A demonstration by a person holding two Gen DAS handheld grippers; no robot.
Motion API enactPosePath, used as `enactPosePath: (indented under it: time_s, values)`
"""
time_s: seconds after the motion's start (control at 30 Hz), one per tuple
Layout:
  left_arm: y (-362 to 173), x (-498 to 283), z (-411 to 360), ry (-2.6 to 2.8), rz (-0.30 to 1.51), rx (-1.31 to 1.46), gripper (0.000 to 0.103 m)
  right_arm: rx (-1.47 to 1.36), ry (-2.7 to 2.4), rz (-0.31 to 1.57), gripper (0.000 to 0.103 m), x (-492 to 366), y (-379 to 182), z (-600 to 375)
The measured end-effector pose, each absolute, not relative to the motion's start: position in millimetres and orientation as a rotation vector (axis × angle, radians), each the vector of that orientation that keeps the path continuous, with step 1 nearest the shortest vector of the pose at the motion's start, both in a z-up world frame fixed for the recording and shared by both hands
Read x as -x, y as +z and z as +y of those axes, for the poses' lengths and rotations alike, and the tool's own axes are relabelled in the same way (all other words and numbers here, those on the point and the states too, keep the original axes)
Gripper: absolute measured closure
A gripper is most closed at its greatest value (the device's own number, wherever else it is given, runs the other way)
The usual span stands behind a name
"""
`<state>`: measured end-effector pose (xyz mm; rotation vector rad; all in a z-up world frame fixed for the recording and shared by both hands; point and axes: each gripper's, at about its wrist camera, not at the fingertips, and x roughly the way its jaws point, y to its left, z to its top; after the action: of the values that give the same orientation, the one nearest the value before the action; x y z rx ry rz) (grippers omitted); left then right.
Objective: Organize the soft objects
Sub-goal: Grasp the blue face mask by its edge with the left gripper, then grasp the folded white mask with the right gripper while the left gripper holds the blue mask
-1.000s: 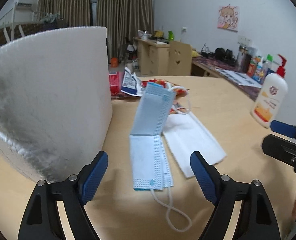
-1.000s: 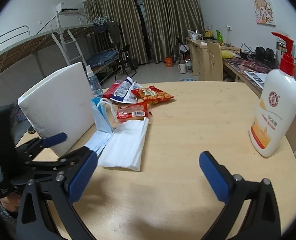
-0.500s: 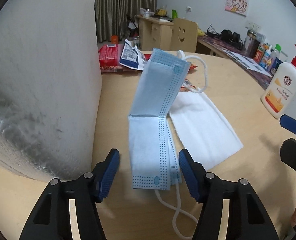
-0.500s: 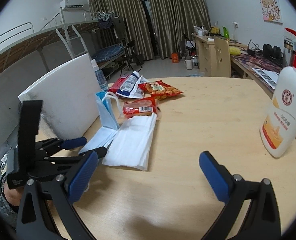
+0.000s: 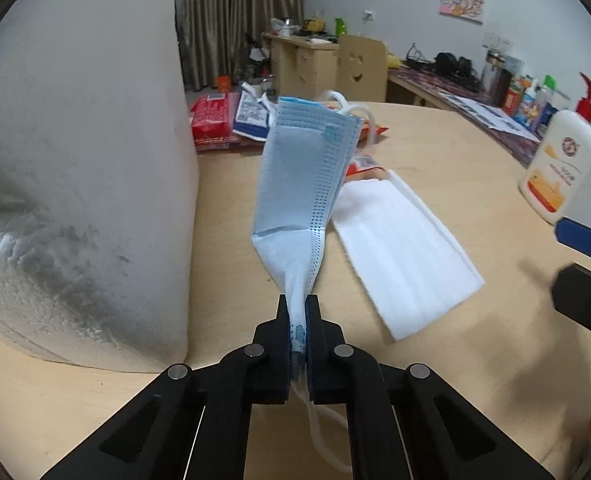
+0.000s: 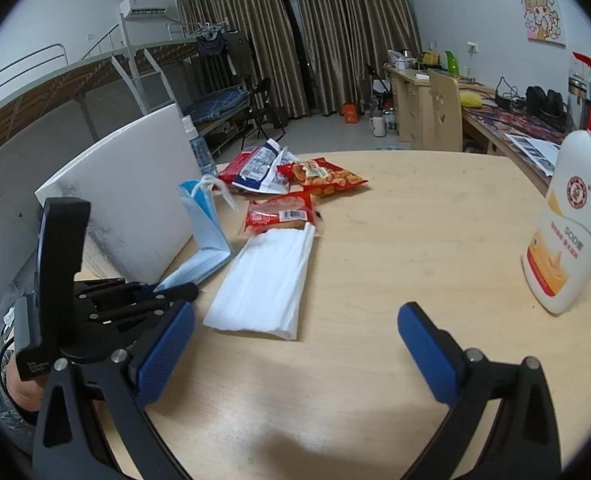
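Left gripper (image 5: 297,322): low over counter (image 6: 415,216), jaws clamped on near end of blue mask (image 5: 307,184); far half folded upright. Right gripper (image 6: 295,340): level above counter, jaws spread wide, holding nothing. Masks: two, one blue, one white mask (image 6: 267,280) flat just beside it. Snack packets (image 6: 319,174): four at far end. Lotion bottle (image 6: 571,216): one, near right edge. Foam board (image 5: 75,184): one, upright, close on left. Bare counter between right jaws.

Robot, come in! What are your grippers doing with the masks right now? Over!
Left gripper shut on blue mask, near end pinched. Right gripper open, holding nothing. White mask flat on table. Foam board close on the left.
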<state>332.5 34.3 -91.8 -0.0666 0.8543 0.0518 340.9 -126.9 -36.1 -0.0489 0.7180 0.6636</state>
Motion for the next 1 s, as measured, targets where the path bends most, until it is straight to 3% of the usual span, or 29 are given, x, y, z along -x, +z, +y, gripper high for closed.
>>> enactPosePath:
  time_s: [0.37, 1.0]
  values:
    - [-63, -294, 33, 0.033, 0.687, 0.034, 0.098, 0.078, 0.641, 0.74, 0.0, -347, -38, -119]
    - [-51, -255, 50, 0.006, 0.607, 0.049, 0.097, 0.238, 0.615, 0.805, 0.0, -360, -55, -57]
